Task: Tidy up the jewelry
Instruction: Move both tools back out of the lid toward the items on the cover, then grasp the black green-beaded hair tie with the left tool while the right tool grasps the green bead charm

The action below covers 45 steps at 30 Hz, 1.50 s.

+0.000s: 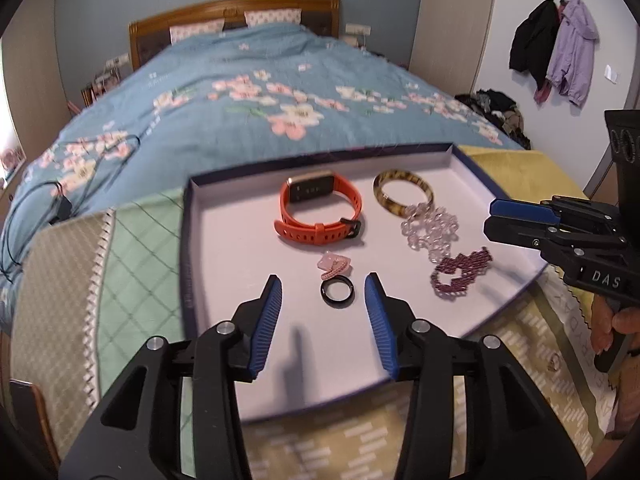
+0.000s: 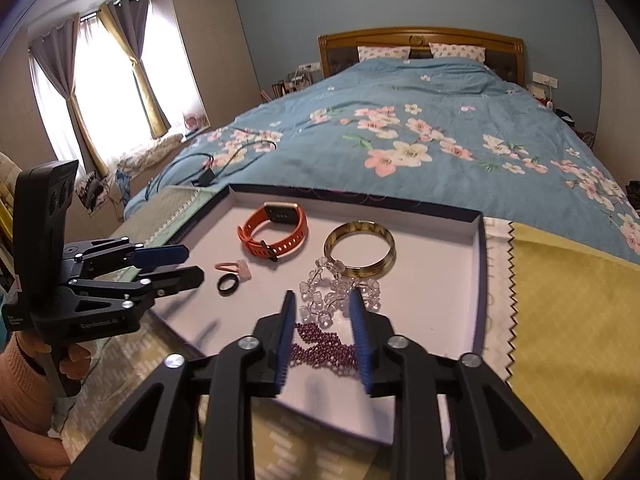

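We hold the left gripper [image 1: 323, 286] over the near part of a shallow white-lined box lid with a dark blue rim [image 1: 188, 240], its blue-padded jaws standing apart with nothing pressed between them. A small black ring [image 1: 337, 292] lies flat on the lining in the gap just ahead of the tips, free of both pads. At twelve o'clock from the ring, just beside it, sits a small pink hair clip [image 1: 334, 265], and further toward twelve lies an orange silicone smartwatch band with a gold case [image 1: 320, 210].

Our right gripper [image 2: 322, 298] hangs over the lid's right half, jaws parted narrowly and gripping nothing. Below and between them lies a purple beaded bracelet [image 2: 324, 350]; a clear crystal bead bracelet [image 2: 332, 300] lies bunched at the tips, and whether a pad touches it we cannot tell. At one o'clock from the crystals, touching them, rests a tortoiseshell bangle [image 2: 360, 248].

The lid sits on patterned cloths at the foot of a bed with a blue floral quilt [image 2: 420, 120].
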Tool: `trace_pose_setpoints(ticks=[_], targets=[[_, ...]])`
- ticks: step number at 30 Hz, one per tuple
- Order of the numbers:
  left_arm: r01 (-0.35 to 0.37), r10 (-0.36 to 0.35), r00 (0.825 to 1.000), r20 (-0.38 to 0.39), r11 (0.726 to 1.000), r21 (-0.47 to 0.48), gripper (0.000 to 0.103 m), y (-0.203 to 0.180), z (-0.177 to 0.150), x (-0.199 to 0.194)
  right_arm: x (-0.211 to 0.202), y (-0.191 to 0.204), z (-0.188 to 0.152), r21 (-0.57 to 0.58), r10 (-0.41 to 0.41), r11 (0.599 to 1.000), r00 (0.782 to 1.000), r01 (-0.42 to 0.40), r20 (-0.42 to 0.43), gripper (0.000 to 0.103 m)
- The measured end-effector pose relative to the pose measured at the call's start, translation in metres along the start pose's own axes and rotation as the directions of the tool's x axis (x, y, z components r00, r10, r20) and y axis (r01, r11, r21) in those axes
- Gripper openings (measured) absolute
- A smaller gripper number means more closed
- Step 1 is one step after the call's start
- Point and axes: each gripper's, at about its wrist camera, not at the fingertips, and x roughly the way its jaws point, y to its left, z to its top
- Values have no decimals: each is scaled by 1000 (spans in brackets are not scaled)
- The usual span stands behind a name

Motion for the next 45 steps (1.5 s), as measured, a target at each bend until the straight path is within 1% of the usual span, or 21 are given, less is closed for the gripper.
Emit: trace_pose_setpoints(ticks=[3, 6, 8, 11, 15, 19, 25, 28, 33, 37, 40, 43, 45], targets=[[17, -18, 999, 43, 1000, 21, 43, -3, -8, -22, -15, 3, -4, -7, 10, 1000, 1000, -10, 20, 31], [63, -66, 995, 70, 997, 44, 44, -8, -19, -42, -30, 9, -11, -22, 29, 999, 999, -28, 33, 33], [96, -100, 992, 72, 994, 58, 44, -14, -27, -50, -35, 11, -16, -28, 31, 999, 999, -30, 35, 34], [134, -138, 989, 51, 988, 77, 44, -24, -42, -54, -42, 14, -27, -22, 48, 999, 999, -47, 24, 34], [167, -169, 985, 14, 981, 102, 44, -39, -60, -51, -44, 22, -43, -34, 53, 998, 999, -53, -1, 34], [193, -192, 981, -23, 976, 104, 44, -50, -72, -43, -40, 29, -61, -26, 77, 997, 996, -78, -39, 34], [222, -216, 974, -63, 969, 105, 43, -58, -81, -35, -33, 37, -77, -21, 100, 995, 991, -102, -88, 34], [233, -225, 971, -82, 967, 101, 42, -61, -81, -30, -36, 36, -81, -17, 101, 995, 991, -102, -88, 34], [250, -241, 966, -95, 964, 93, 40, -64, -79, -26, -38, 33, -85, 13, 113, 994, 990, -113, -88, 34], [250, -241, 965, -106, 964, 86, 39, -67, -77, -21, -39, 33, -83, 11, 111, 994, 990, -110, -85, 34], [258, -249, 962, -108, 962, 83, 38, -67, -76, -20, -45, 23, -84, 35, 100, 995, 992, -98, -75, 34], [262, -253, 961, -112, 962, 74, 37, -67, -75, -17, -52, 11, -87, 64, 72, 996, 995, -67, -70, 34], [265, -257, 960, -113, 962, 71, 37, -67, -75, -17, -57, 3, -88, 95, 77, 993, 995, -71, -61, 33]])
